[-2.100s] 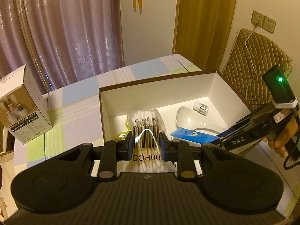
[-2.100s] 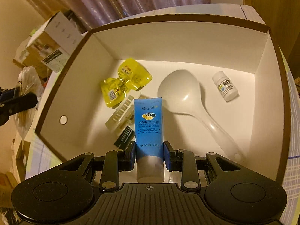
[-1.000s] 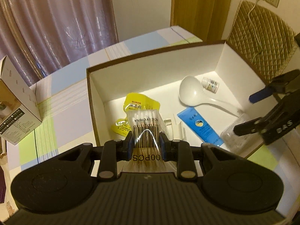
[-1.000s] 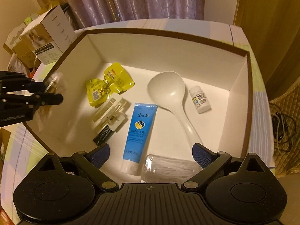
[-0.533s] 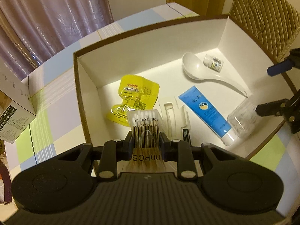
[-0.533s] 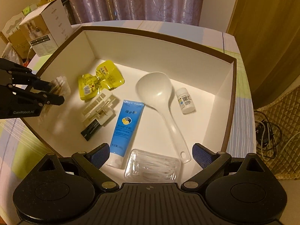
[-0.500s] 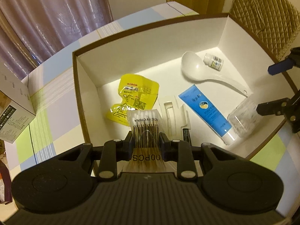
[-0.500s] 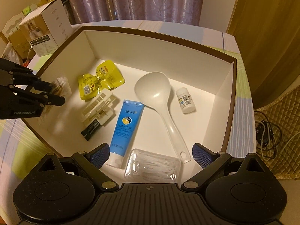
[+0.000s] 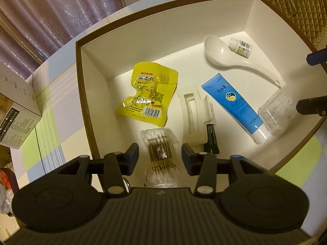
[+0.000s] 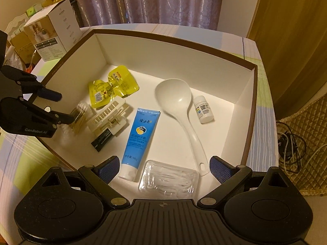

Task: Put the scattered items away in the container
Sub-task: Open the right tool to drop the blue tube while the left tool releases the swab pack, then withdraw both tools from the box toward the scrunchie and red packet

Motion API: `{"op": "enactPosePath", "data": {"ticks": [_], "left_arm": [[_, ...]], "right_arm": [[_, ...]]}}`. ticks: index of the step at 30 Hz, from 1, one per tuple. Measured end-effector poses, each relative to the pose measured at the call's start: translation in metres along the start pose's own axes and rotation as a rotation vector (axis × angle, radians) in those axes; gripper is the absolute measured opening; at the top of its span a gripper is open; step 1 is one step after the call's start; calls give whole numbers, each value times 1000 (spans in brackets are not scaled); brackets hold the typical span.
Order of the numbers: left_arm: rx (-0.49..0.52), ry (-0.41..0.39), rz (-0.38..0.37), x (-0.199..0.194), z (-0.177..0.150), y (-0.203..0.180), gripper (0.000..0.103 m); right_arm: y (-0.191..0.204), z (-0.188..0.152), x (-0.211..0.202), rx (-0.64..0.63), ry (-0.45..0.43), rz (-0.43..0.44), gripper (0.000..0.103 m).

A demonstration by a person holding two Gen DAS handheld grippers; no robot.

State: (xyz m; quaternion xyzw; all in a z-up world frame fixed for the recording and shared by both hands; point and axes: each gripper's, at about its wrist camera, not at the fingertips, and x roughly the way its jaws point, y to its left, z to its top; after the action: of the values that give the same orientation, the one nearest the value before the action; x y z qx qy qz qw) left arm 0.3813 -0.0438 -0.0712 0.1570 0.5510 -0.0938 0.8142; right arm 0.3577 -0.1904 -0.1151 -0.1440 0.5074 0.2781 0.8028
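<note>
A white box with a brown rim (image 9: 82,94) (image 10: 250,122) stands on the table. In it lie a yellow pouch (image 9: 150,96), a white plastic clip (image 9: 194,114), a blue tube (image 9: 235,104) (image 10: 141,134), a white spoon (image 9: 222,55) (image 10: 177,102), a small white bottle (image 10: 203,109) and a clear case (image 10: 169,179). My left gripper (image 9: 160,155) is open; the cotton swab pack (image 9: 161,149) lies between its jaws at the box's left wall, untouched. My right gripper (image 10: 163,167) is open wide above the clear case.
A white product carton (image 10: 53,38) stands on the checked tablecloth (image 9: 51,110) left of the box. Curtains hang behind the table. A quilted cushion and cables (image 10: 290,147) lie to the right of it.
My left gripper has opened and let go of the cotton swab pack, which now lies in the box. The right gripper stays open over the clear case.
</note>
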Motion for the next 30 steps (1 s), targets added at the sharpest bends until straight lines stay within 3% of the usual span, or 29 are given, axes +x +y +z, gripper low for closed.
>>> {"op": "enactPosePath", "data": {"ticks": [2, 5, 12, 17, 30], "left_arm": [[-2, -4, 9, -2, -1, -1, 58], [-6, -10, 17, -5, -2, -2, 62], [-12, -43, 36, -19, -6, -8, 88], [-27, -73, 58, -33, -7, -14, 100], [-84, -148, 70, -75, -21, -19, 102]], "right_arm": [[0, -1, -1, 1, -1, -4, 99], [0, -2, -2, 3, 0, -17, 99], [-1, -9, -5, 9, -3, -38, 99], [-1, -14, -9, 23, -21, -62, 99], [2, -29, -29, 31, -124, -109, 100]]}}
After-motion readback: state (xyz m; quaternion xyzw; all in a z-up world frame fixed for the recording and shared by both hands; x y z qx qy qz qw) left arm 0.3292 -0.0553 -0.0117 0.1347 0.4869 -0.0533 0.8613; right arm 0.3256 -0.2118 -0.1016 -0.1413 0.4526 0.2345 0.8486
